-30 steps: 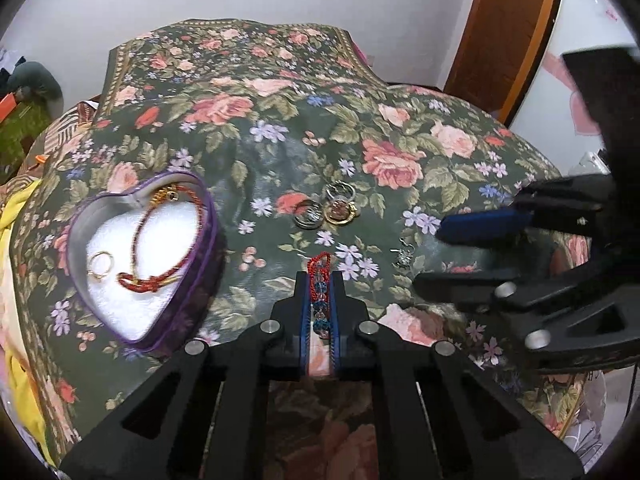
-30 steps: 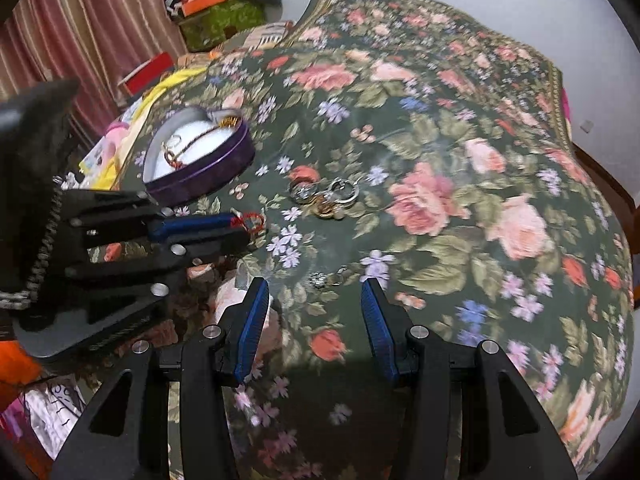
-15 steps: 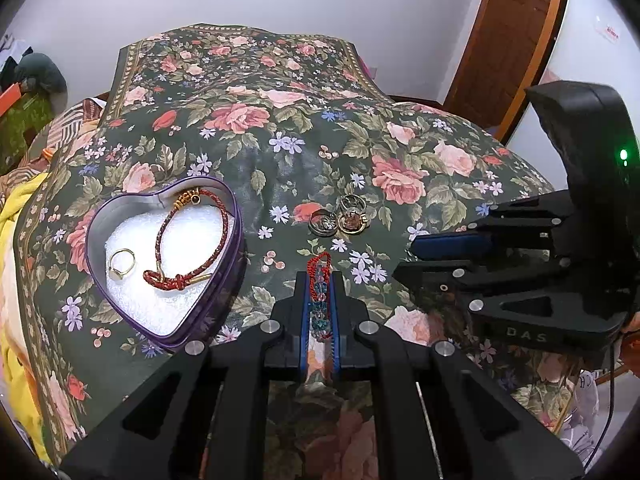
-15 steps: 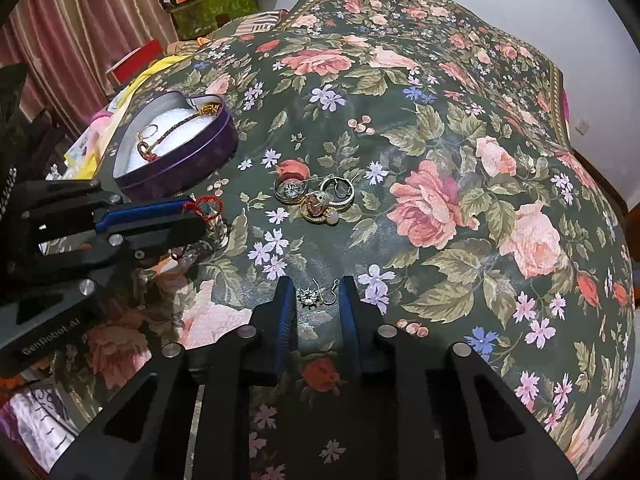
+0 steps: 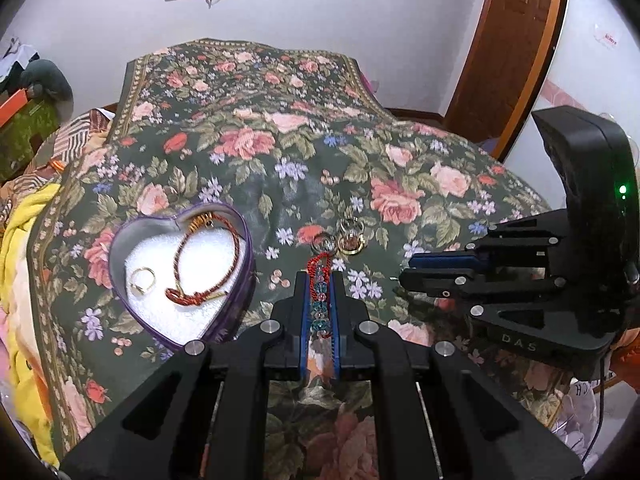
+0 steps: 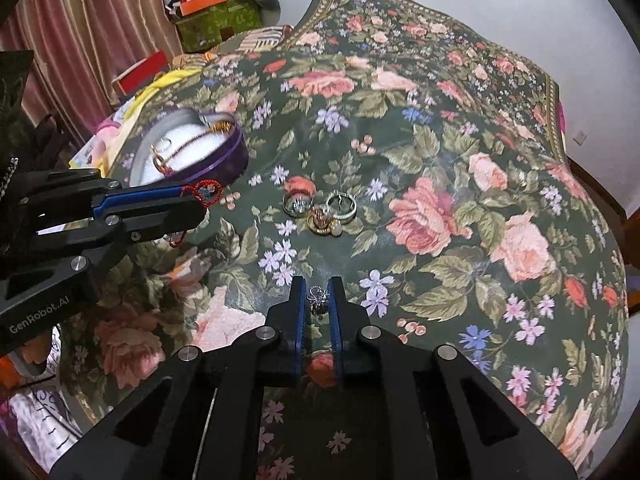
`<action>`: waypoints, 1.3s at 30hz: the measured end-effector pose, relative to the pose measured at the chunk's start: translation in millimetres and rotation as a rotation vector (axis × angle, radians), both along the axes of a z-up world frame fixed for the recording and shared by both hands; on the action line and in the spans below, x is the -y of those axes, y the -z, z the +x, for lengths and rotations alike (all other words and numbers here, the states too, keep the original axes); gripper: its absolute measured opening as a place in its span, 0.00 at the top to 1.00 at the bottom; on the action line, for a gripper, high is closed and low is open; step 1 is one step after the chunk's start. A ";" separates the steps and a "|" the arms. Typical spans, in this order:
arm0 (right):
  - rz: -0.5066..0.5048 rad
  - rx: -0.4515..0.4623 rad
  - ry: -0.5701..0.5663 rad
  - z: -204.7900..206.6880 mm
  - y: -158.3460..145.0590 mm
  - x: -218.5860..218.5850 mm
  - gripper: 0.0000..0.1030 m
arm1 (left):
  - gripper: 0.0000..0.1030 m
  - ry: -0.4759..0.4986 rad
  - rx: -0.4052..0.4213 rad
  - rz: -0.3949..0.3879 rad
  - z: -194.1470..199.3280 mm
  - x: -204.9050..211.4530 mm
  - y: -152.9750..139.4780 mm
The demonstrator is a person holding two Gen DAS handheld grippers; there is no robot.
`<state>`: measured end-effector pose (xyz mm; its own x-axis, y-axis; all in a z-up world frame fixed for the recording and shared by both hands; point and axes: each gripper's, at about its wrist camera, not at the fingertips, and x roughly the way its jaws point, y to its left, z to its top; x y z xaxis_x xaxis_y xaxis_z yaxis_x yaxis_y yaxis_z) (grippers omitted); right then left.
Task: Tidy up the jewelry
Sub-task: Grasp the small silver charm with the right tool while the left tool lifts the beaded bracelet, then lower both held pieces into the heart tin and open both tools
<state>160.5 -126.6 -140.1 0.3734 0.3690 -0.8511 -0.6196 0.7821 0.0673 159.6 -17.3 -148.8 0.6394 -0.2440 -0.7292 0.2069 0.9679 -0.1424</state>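
The right tongs (image 6: 318, 300) have just closed on a small silver earring (image 6: 317, 295), apparently pinching it on the bed (image 6: 460, 200); the left tongs (image 5: 319, 296) clamp a beaded bracelet (image 5: 320, 280) beside the heart box (image 5: 240, 300).

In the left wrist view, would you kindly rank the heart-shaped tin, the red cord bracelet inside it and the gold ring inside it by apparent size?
1. Heart-shaped tin
2. Red cord bracelet
3. Gold ring
All sit at similar distance, so the order is reliable.
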 end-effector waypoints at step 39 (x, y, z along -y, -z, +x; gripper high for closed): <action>0.202 0.120 -0.111 14.4 -60.9 -88.9 0.90 | 0.93 -0.216 0.120 -0.032 -5.2 -102.0 -46.1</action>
